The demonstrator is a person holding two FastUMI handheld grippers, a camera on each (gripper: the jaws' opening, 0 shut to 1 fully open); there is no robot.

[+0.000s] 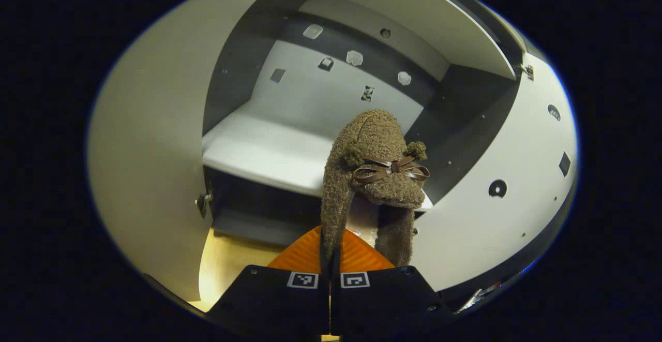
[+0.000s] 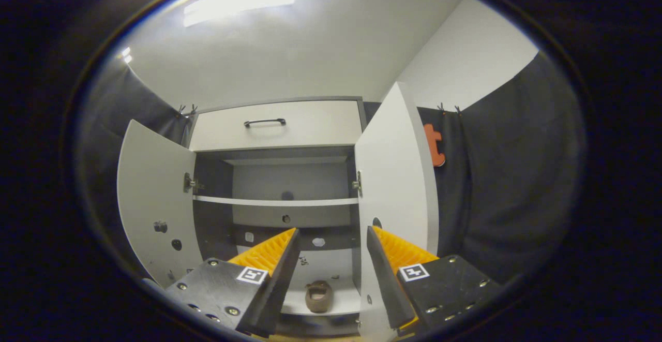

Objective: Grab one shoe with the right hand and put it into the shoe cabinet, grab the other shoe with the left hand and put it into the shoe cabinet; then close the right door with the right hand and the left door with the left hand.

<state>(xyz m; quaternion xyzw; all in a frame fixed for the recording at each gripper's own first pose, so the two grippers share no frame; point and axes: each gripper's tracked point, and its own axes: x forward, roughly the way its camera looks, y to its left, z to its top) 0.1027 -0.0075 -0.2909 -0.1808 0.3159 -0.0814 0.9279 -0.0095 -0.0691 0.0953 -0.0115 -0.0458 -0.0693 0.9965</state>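
My left gripper (image 1: 330, 249) is shut on the side rim of a brown fuzzy shoe (image 1: 377, 161) with a small leather bow. The shoe hangs toe-forward just in front of the white shelf (image 1: 258, 150) inside the open shoe cabinet. In the right gripper view, a second brown shoe (image 2: 318, 296) lies on the cabinet's lower shelf (image 2: 346, 300). My right gripper (image 2: 331, 259) stands open and empty, well back from the cabinet and facing its opening. Both doors stand open: the left door (image 2: 155, 207) and the right door (image 2: 393, 187).
Seen close in the left gripper view, the left door (image 1: 150, 150) and right door (image 1: 507, 176) flank the opening. A drawer front with a dark handle (image 2: 265, 122) tops the cabinet. An upper shelf (image 2: 274, 201) crosses the inside. Black cloth walls stand on both sides.
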